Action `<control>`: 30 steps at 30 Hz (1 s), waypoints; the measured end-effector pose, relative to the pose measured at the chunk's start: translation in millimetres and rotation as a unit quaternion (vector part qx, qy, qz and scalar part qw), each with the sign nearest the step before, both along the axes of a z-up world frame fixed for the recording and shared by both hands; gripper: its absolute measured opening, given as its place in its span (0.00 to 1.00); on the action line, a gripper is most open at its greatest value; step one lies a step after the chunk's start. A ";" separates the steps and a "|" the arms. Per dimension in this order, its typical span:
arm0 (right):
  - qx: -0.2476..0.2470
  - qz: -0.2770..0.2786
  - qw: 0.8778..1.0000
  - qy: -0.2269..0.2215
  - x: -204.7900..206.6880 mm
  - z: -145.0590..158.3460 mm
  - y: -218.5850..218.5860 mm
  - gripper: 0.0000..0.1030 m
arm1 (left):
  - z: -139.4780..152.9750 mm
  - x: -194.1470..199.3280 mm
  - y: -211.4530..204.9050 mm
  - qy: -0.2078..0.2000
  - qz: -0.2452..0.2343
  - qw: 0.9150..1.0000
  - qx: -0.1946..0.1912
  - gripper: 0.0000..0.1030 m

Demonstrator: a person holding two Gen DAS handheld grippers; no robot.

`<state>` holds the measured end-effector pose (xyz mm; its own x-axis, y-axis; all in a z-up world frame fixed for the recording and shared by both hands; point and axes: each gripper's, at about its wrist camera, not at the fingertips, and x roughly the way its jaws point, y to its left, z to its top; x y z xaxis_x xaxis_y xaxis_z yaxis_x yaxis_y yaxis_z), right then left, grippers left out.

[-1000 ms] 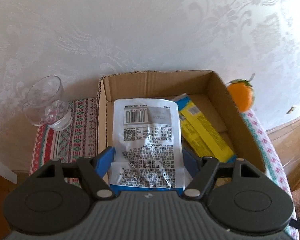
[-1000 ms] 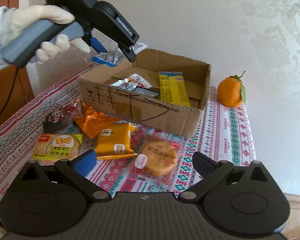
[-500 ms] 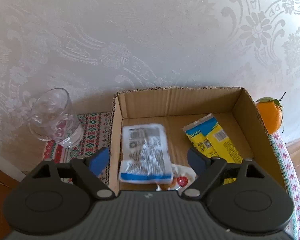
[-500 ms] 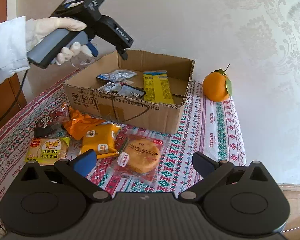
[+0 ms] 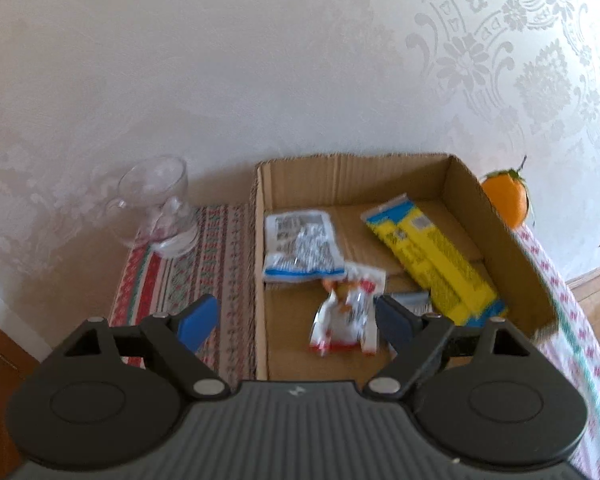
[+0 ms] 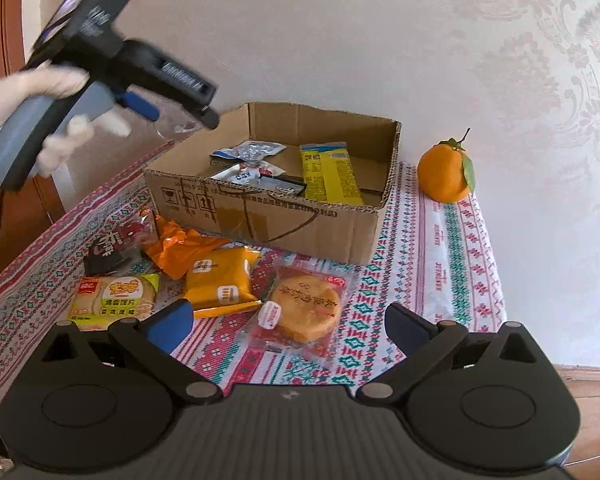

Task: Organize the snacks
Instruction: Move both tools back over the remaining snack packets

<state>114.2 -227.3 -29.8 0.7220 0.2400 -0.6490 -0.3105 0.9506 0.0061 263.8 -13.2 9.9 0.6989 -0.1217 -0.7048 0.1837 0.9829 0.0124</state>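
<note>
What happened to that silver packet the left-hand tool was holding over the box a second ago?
The left gripper let it go: the silver packet now lies in the cardboard box, and the empty gripper has pulled back. The right gripper, the orange and the snacks on the cloth stayed put.

Domestic room, indicated by embossed floral wallpaper [image 6: 540, 60], table laid with woven patterned cloth [image 6: 452, 240], wooden floor [image 5: 596, 292], glass cup [image 5: 160, 204], orange [image 6: 446, 174] set by wall

Patterned tablecloth [image 6: 452, 264] bears cardboard box [image 6: 260, 216], orange [image 6: 444, 176], snack packets [image 6: 220, 280].
</note>
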 end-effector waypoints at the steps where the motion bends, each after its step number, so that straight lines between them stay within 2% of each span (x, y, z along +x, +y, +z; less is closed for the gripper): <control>1: 0.003 -0.002 1.000 0.002 -0.3 -2.2 -0.6 1.00 | -3.3 -6.1 2.9 0.001 0.002 1.000 -0.001 0.84; 10: -0.004 -0.040 0.999 0.026 -1.1 -18.3 -14.3 1.00 | -38.5 -58.2 32.7 0.006 0.031 0.999 -0.004 0.84; 13: -0.002 -0.052 0.998 0.030 -1.0 -19.5 -20.9 1.00 | -54.6 -75.1 43.6 0.019 0.041 0.999 -0.012 0.84; 19: -0.006 -0.058 0.998 0.035 3.2 -21.6 -21.5 1.00 | -73.5 -101.7 54.9 0.041 0.058 0.996 -0.055 0.84; 25: -0.008 -0.048 0.998 0.034 8.6 -20.8 -13.2 1.00 | -83.4 -103.1 41.7 0.043 0.029 0.998 -0.022 0.84; 30: -0.010 -0.044 0.998 0.039 10.2 -23.3 -10.7 1.00 | -88.9 -94.7 40.2 0.044 0.024 0.999 -0.008 0.84</control>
